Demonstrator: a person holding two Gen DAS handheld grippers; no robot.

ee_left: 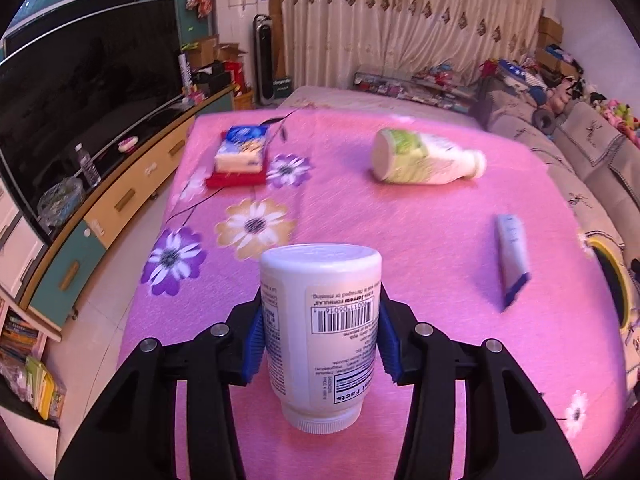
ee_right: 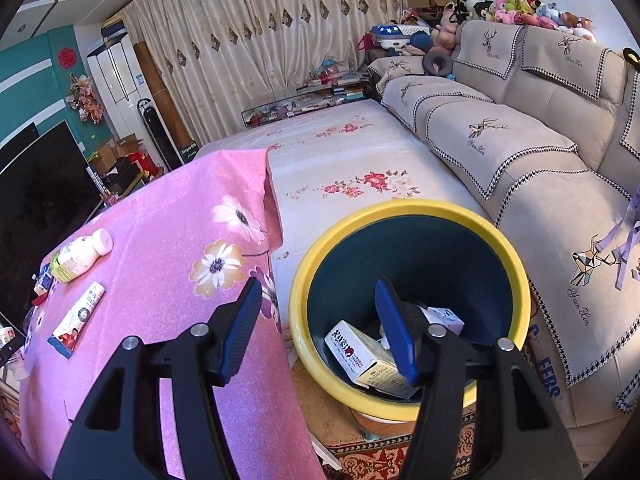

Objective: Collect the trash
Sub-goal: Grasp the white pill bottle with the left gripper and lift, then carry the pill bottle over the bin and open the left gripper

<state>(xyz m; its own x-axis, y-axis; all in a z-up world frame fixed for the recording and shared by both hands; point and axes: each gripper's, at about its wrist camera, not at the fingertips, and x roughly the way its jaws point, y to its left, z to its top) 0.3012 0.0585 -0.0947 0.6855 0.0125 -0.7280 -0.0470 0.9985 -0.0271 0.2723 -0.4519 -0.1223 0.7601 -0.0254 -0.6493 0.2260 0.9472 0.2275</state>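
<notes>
My left gripper (ee_left: 320,332) is shut on a white pill bottle (ee_left: 320,320), held upside down with its cap toward me, above the pink flowered cloth (ee_left: 420,240). On the cloth lie a green-and-white bottle (ee_left: 424,158) on its side, a white tube (ee_left: 512,252) and a tissue pack on a red tray (ee_left: 240,152). My right gripper (ee_right: 320,320) is open with nothing between its fingers, hanging at the rim of a yellow-rimmed bin (ee_right: 500,240) that holds small cartons (ee_right: 368,356). The green bottle (ee_right: 78,256) and the tube (ee_right: 78,320) also show at the left in the right wrist view.
A grey sofa (ee_right: 520,140) with covers stands right of the bin. A white flowered cloth (ee_right: 340,160) covers the table beyond the pink one. A TV (ee_left: 80,88) on a low cabinet runs along the left. Curtains and clutter line the back wall.
</notes>
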